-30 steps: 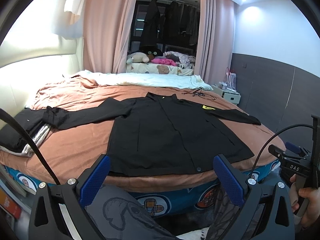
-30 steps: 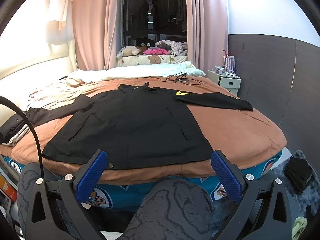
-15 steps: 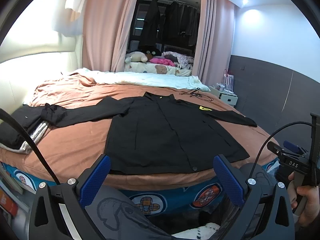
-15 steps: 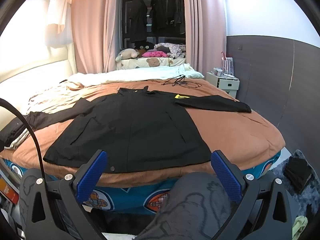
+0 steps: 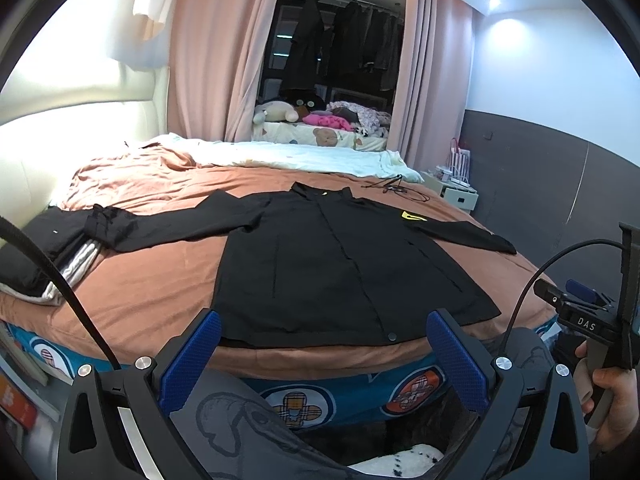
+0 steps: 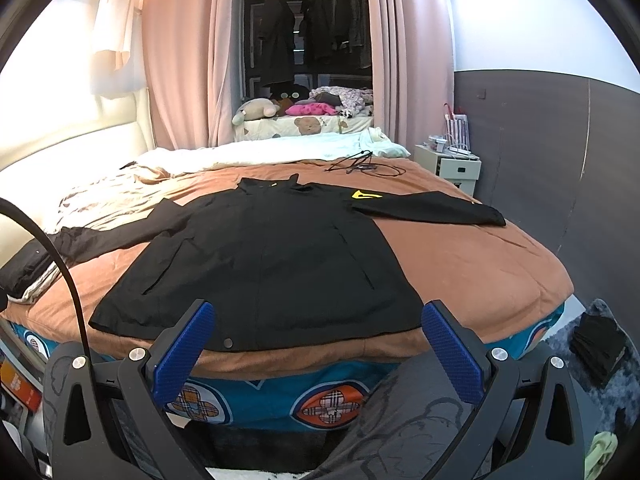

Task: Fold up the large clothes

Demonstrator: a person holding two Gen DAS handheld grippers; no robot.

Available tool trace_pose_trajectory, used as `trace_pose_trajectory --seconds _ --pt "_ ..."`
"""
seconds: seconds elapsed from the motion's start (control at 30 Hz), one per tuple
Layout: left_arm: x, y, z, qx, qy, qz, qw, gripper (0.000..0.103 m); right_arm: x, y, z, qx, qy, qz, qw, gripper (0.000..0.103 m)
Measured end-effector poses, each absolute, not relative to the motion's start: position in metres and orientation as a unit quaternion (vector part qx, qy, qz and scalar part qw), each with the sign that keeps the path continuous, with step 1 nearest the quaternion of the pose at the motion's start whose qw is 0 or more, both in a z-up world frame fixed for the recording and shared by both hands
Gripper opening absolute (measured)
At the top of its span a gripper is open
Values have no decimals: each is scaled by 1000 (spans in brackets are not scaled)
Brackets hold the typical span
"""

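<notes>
A large black jacket (image 5: 320, 264) (image 6: 264, 256) lies spread flat, front up, on the brown bed cover (image 5: 160, 280), both sleeves stretched out sideways. Its hem reaches the bed's near edge. A yellow patch (image 5: 412, 216) marks the right shoulder. My left gripper (image 5: 324, 344) hovers open just short of the hem, holding nothing. My right gripper (image 6: 318, 336) is open too, in front of the hem, and empty. The right tool and the hand (image 5: 612, 408) holding it show at the right edge of the left wrist view.
A pile of dark and white clothes (image 5: 44, 264) sits at the bed's left side. A white quilt (image 5: 300, 160) and a black cable (image 6: 360, 166) lie at the far end. A white nightstand (image 6: 452, 168) stands right; folded dark cloth (image 6: 600, 348) lies on the floor.
Both cameras have risen and tilted a little, so the jacket and bed sit lower and slightly nearer in view. The jacket itself has not moved.
</notes>
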State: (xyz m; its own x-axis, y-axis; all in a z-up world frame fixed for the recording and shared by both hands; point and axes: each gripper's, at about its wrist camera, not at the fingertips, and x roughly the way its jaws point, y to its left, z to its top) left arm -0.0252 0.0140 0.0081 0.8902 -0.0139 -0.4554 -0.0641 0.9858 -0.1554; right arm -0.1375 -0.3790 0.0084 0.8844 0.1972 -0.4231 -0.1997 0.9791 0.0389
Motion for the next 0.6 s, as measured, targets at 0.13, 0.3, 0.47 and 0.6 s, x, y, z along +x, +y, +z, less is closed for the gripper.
trace_pose_trajectory --seconds 0.13,0.3,0.47,0.6 --pt "-21 18 9 -88 235 18 968 103 -135 -381 6 0 219 107 970 103" --pt "-11 25 11 -90 234 22 968 103 -123 -381 10 5 224 112 968 103" --pt "3 35 8 -85 241 27 966 103 -102 -377 11 4 228 109 967 103" --pt "16 47 7 -95 245 34 964 103 -84 -370 11 -3 238 113 965 103"
